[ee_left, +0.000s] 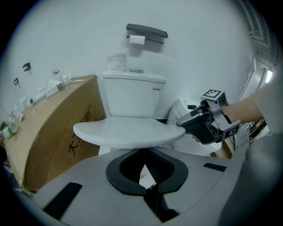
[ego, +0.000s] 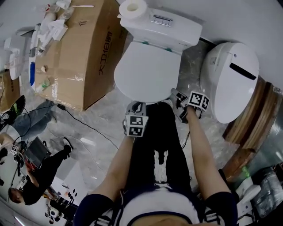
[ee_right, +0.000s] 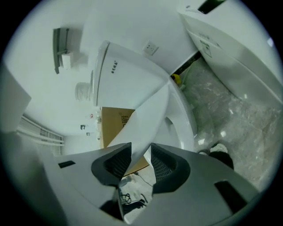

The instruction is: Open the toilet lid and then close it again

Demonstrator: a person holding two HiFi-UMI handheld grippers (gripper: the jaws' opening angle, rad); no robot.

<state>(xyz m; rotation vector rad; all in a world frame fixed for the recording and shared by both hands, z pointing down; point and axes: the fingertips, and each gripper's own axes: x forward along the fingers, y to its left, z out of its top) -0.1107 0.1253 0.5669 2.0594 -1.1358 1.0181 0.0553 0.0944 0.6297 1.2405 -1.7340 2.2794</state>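
Note:
The white toilet lid (ego: 148, 73) lies nearly flat over the bowl, its front raised a little, below the cistern (ego: 163, 26). My right gripper (ego: 177, 95) is at the lid's front right edge. In the right gripper view the lid's rim (ee_right: 146, 119) runs between the jaws of the right gripper (ee_right: 140, 152) and fills the gap at the tips. In the left gripper view this gripper (ee_left: 181, 122) meets the lid (ee_left: 124, 130) at its right side. My left gripper (ego: 135, 107) sits just in front of the lid's front edge, apart from it. The left gripper (ee_left: 143, 164) has its tips together, with nothing held.
A large cardboard box (ego: 75, 53) with small items on top stands left of the toilet. A toilet roll (ego: 132, 8) rests on the cistern. Another white toilet unit (ego: 232, 79) stands at the right on wooden boards. Cables and a person (ego: 35, 176) are at the lower left.

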